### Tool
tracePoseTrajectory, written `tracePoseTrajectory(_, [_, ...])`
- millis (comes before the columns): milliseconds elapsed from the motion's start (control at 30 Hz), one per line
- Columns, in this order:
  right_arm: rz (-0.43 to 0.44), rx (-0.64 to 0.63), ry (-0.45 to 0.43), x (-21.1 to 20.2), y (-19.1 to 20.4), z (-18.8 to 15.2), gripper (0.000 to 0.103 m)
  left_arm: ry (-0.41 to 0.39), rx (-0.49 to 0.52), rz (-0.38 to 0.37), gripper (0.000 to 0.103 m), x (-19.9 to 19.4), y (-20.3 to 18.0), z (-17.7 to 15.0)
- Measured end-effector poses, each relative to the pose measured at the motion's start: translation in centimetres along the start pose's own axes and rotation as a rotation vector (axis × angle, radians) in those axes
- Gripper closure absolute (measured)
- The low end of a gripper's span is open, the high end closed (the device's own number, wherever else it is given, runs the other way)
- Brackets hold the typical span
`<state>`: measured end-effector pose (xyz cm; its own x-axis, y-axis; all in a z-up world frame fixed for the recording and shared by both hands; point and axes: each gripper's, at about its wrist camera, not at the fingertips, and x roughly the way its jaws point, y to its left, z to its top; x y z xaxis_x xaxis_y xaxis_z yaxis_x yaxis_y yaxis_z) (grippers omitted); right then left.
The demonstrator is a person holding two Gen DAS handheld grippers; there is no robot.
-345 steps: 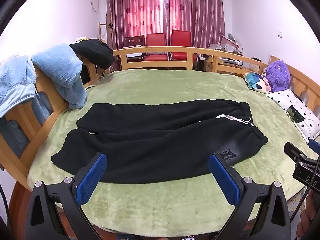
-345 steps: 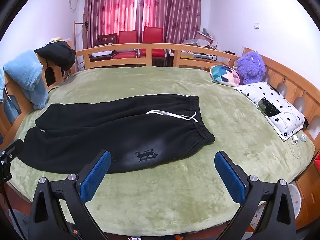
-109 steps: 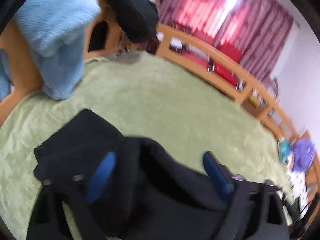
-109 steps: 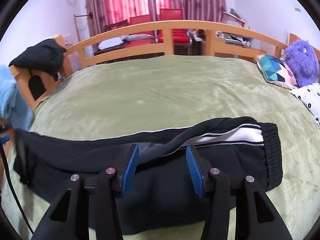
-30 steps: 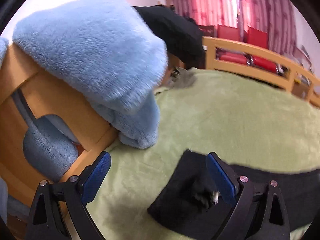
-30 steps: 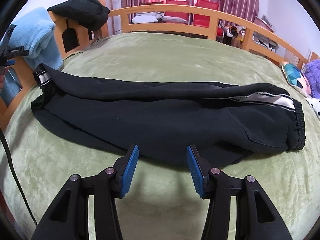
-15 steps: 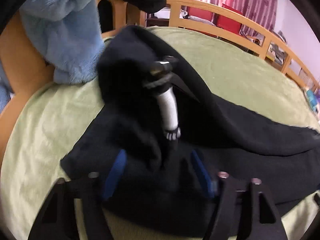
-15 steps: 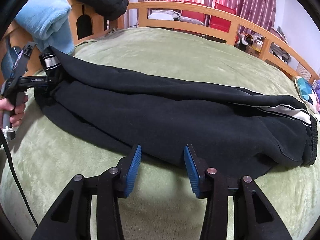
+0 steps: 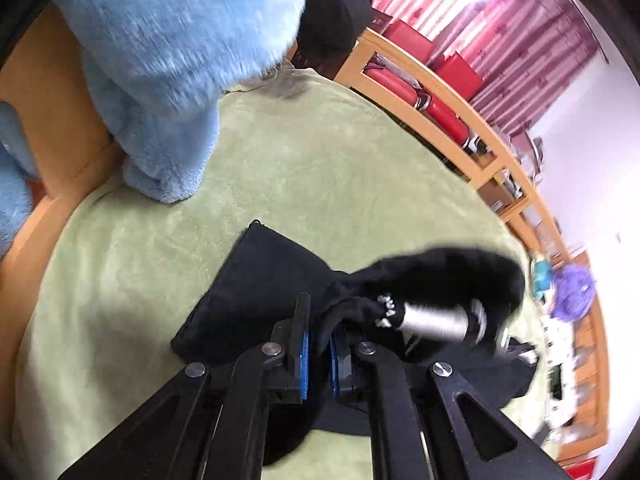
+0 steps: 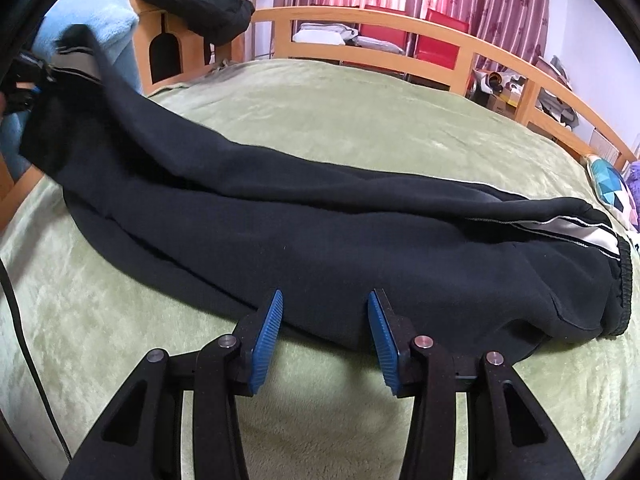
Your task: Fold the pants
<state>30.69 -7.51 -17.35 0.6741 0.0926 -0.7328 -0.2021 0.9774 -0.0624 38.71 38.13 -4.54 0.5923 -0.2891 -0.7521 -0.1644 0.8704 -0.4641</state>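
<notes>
Left wrist view: the left gripper (image 9: 318, 354) is pinched tight on the cuff end of the black fleece jogger pants (image 9: 272, 280); a second ago its blue pads were spread wide above that cuff. The grey-striped cuff (image 9: 434, 320) now bunches up in the air beside the fluffy light-blue blanket (image 9: 180, 60).
Right wrist view: the right gripper (image 10: 326, 338) sits part-spread, holding nothing, at the near edge of the pants (image 10: 360, 240) on the green plush bed cover (image 10: 360, 120). The leg end has risen at far left; the waistband (image 10: 616, 280) stays flat at right.
Meaning: the lengthwise fold looks done, and the cuffs-to-waist fold appears under way.
</notes>
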Motion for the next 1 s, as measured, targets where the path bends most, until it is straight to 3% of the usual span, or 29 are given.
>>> tracePoseTrajectory(67, [0.012,0.006,-0.006,-0.1,0.0,0.2,0.059,0.016,-0.018,0.014,0.095,-0.4,-0.4,0.6])
tracePoseTrajectory(133, [0.018,0.003,-0.009,-0.1,0.1,0.3,0.059,0.052,0.005,0.086,0.095,0.6,-0.4,0.5])
tracePoseTrajectory(267, [0.007,-0.011,0.003,0.5,0.5,0.1,0.059,0.16,-0.043,0.228,0.094,7.1,2.8,0.6])
tracePoseTrajectory(333, [0.002,-0.009,0.01,0.7,0.2,0.0,0.059,0.133,-0.032,0.252,0.092,9.5,4.0,0.0])
tracePoseTrajectory(400, [-0.008,-0.006,0.002,0.6,-0.2,0.0,0.059,0.095,0.036,0.347,0.089,11.9,4.5,-1.1])
tracePoseTrajectory(433, [-0.015,-0.007,-0.002,0.6,-0.3,0.1,0.059,0.068,0.071,0.399,0.085,12.4,4.3,-1.8])
tracePoseTrajectory(500, [-0.02,-0.015,-0.016,0.5,-0.6,0.2,0.059,0.003,0.135,0.506,0.055,12.9,3.7,-2.8])
tracePoseTrajectory(567, [-0.012,-0.027,-0.027,0.7,-0.6,0.2,0.055,-0.062,0.169,0.608,0.031,12.7,3.8,-3.5])
tracePoseTrajectory(667, [0.028,-0.044,-0.021,1.5,0.3,0.3,0.055,-0.157,0.178,0.743,0.028,11.4,4.6,-3.9])
tracePoseTrajectory(833, [0.122,-0.067,-0.072,1.8,2.7,1.3,0.055,-0.214,0.116,0.71,0.026,7.1,6.4,-4.9])
tracePoseTrajectory(1000, [0.236,-0.16,-0.152,2.6,6.7,4.6,0.055,-0.184,0.135,0.53,0.024,5.1,4.8,-8.8])
